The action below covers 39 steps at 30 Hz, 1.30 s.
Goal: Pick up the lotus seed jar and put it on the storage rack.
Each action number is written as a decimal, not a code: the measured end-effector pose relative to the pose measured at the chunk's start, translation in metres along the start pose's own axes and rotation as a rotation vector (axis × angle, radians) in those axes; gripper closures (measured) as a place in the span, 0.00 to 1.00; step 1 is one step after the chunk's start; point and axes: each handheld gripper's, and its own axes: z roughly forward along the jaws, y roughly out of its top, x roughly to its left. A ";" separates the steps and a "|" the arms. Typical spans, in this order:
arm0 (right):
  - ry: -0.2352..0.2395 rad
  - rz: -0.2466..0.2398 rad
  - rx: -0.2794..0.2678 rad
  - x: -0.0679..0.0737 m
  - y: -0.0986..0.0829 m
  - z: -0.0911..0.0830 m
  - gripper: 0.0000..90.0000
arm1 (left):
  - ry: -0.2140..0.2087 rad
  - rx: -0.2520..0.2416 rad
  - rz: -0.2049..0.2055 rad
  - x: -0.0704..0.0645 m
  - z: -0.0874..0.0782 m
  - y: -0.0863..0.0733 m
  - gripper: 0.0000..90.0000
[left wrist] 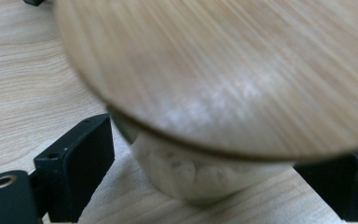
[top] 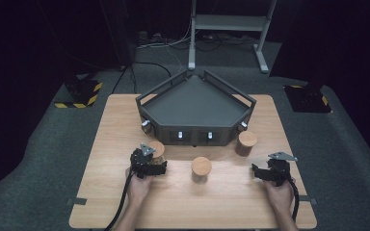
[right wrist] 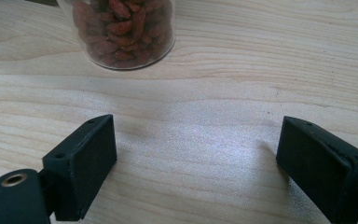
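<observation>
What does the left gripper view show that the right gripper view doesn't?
Left gripper view: a jar with a wide wooden lid standing close up between the left gripper jaws, which flank it; whether they touch it cannot be told, and its pale contents are blurred.

Right gripper view: a glass jar of red dried fruit farther off, with the right gripper jaws wide apart over bare wood.

Both: two black jaws rising from the bottom and the light wooden table.
</observation>
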 end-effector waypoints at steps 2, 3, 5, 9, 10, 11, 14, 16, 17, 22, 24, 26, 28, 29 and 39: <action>0.000 0.000 0.000 0.000 0.000 0.000 0.13 | 0.010 -0.009 -0.015 0.000 0.001 0.001 0.13; 0.000 0.000 0.000 0.000 0.000 0.000 0.13 | 0.009 -0.016 -0.025 -0.001 0.001 0.002 0.14; 0.000 0.000 0.000 0.000 0.000 0.000 0.13 | 0.007 -0.024 -0.035 -0.001 0.002 0.003 0.16; 0.000 0.000 0.000 0.000 0.000 0.000 0.13 | 0.022 -0.026 -0.042 -0.001 0.004 0.005 0.20; 0.000 0.000 0.000 0.000 0.000 0.000 0.13 | 0.024 -0.026 -0.043 -0.001 0.004 0.005 0.21; 0.000 0.000 0.000 0.000 0.000 0.000 0.13 | 0.021 -0.029 -0.046 -0.001 0.004 0.005 0.23; 0.000 0.000 0.000 0.000 0.000 0.000 0.13 | 0.027 -0.036 -0.035 -0.003 0.004 0.005 0.26; 0.000 0.000 0.000 0.000 0.000 0.000 0.13 | 0.038 -0.036 -0.028 -0.004 0.004 0.005 0.27; 0.000 0.000 0.000 0.000 0.000 0.000 0.13 | 0.038 -0.036 -0.027 -0.004 0.004 0.005 0.27; 0.000 0.000 0.000 0.000 0.000 0.000 0.13 | 0.047 -0.029 -0.017 -0.005 0.003 0.006 0.28; 0.000 0.000 0.000 0.000 0.000 0.000 0.13 | 0.053 -0.023 -0.015 -0.006 0.003 0.007 0.28; 0.000 0.000 0.000 0.000 0.000 0.000 0.13 | 0.051 -0.019 -0.013 -0.006 0.002 0.007 0.28; 0.000 0.000 0.000 0.000 0.000 0.000 0.13 | 0.047 -0.010 -0.008 -0.006 0.001 0.007 0.28; 0.000 0.000 0.000 0.000 0.000 0.000 0.13 | 0.047 -0.007 -0.004 -0.006 0.001 0.007 0.28; 0.000 0.000 0.000 0.000 0.000 0.000 0.13 | 0.023 0.003 0.031 -0.009 -0.011 0.015 0.28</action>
